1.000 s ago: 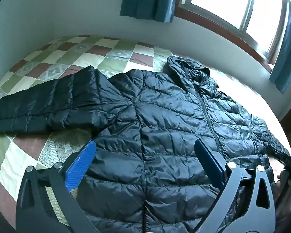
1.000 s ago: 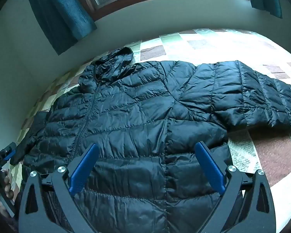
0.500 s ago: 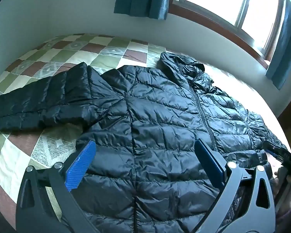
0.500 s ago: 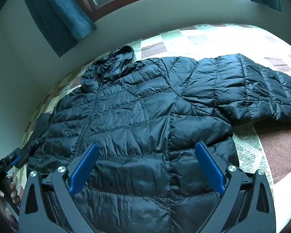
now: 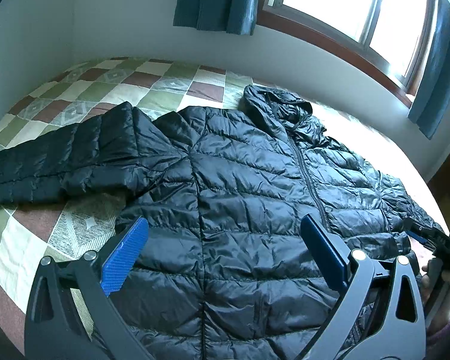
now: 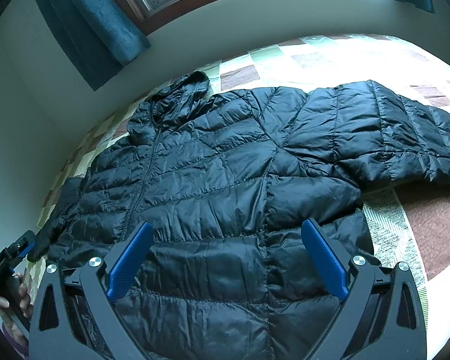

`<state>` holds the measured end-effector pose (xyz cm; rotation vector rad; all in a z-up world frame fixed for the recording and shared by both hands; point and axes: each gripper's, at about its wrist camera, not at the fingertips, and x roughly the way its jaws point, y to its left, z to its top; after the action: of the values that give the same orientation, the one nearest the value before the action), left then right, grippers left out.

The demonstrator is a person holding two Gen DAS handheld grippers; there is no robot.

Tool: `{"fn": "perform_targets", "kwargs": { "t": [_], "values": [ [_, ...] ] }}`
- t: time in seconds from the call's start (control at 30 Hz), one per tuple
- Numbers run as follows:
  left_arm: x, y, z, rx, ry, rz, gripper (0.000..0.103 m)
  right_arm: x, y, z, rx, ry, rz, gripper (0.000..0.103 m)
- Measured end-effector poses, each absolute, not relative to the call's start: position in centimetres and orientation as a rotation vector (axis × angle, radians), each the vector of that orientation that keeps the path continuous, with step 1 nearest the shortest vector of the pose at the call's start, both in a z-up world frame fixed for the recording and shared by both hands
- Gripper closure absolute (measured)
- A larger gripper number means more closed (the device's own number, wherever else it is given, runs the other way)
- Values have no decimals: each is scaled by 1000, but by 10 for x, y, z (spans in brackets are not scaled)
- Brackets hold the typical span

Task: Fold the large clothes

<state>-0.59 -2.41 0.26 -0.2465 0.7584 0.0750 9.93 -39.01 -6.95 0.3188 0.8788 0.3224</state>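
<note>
jacket (image 5: 240, 195) flat on quilt (image 5: 84, 228)

Blk jacket (image 5: 240, 195) under open tongs (image 5: 223, 253)

Both wrist views look down from close above the near hem of the jacket (image 5: 240, 198) toward the window wall; they share the jacket (image 6: 225, 180) and the bed (image 5: 84, 96).

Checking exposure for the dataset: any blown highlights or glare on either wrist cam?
Left wrist view: window is clipped white, and the checked patchwork quilt beneath it washes out; sheen on the black quilted puffer jacket. Right wrist view: quilt blown out at far right; fisheye bends the walls.
</note>
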Motion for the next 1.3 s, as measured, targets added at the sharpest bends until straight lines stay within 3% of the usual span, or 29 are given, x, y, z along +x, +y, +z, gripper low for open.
{"fn": "perform_targets", "kwargs": {
  "t": [1.3],
  "values": [
    [-7,-25,2,-250,756,77,2,98,-386,-76,340,894,336,5]
  ]
}}
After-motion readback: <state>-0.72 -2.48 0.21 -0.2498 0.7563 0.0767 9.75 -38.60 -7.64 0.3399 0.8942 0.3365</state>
